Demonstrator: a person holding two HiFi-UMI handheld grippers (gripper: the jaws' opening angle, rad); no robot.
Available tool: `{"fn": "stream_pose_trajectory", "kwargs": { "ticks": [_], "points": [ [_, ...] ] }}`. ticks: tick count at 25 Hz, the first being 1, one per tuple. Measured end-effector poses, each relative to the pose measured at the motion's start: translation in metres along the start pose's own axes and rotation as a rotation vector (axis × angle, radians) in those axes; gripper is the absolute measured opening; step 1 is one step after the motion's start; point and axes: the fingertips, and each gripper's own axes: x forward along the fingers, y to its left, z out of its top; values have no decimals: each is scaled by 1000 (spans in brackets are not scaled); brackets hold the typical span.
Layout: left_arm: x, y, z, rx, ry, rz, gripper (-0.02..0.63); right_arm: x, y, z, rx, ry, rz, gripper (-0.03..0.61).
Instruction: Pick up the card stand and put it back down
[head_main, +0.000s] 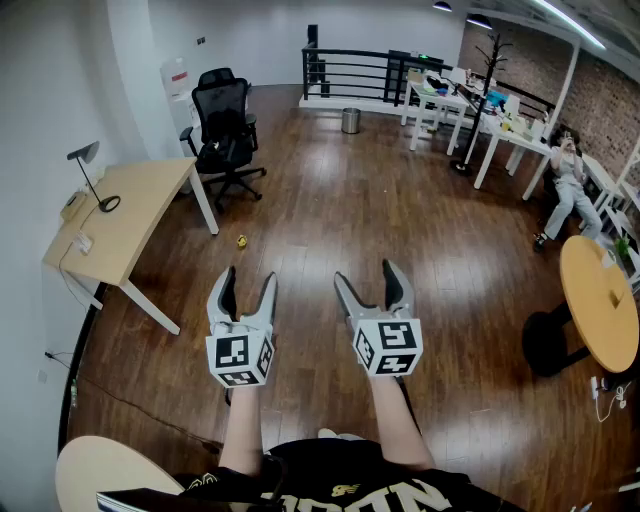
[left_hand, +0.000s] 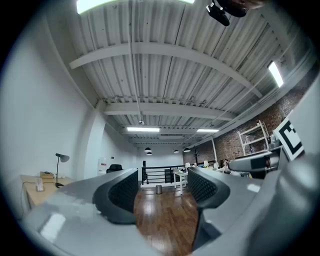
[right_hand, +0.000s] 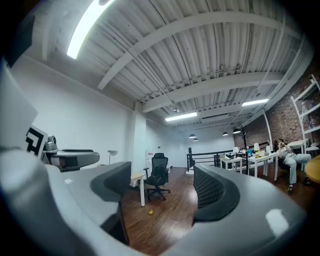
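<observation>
I see no card stand in any view. In the head view both grippers are held side by side at waist height over a dark wooden floor (head_main: 330, 200). My left gripper (head_main: 249, 285) is open, and its own view shows only floor between the left gripper (left_hand: 162, 187) jaws. The right gripper (head_main: 367, 280) is open too. The right gripper view looks through the empty gap of the right gripper (right_hand: 165, 190) at a black office chair (right_hand: 158, 175) and a small yellow thing (right_hand: 150, 212) on the floor.
A light wooden desk (head_main: 120, 225) with a lamp (head_main: 90, 170) stands at the left, the black chair (head_main: 225, 130) beyond it. A round table (head_main: 600, 300) is at the right. White tables (head_main: 480, 120), a railing (head_main: 350, 70), a bin (head_main: 350, 120) and a seated person (head_main: 570, 190) are farther back.
</observation>
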Motion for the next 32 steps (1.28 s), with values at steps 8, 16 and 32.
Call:
{"fn": "stream_pose_trajectory", "kwargs": {
  "ticks": [8, 16, 32],
  "points": [
    [29, -6, -9, 10, 29, -5, 311, 25, -19, -14, 12, 28, 21, 386],
    [79, 46, -32, 4, 54, -35, 311, 103, 6, -31, 7, 62, 38, 385],
    [185, 207, -69, -58, 71, -60, 311, 282, 81, -44, -49, 78, 32, 385]
  ]
}}
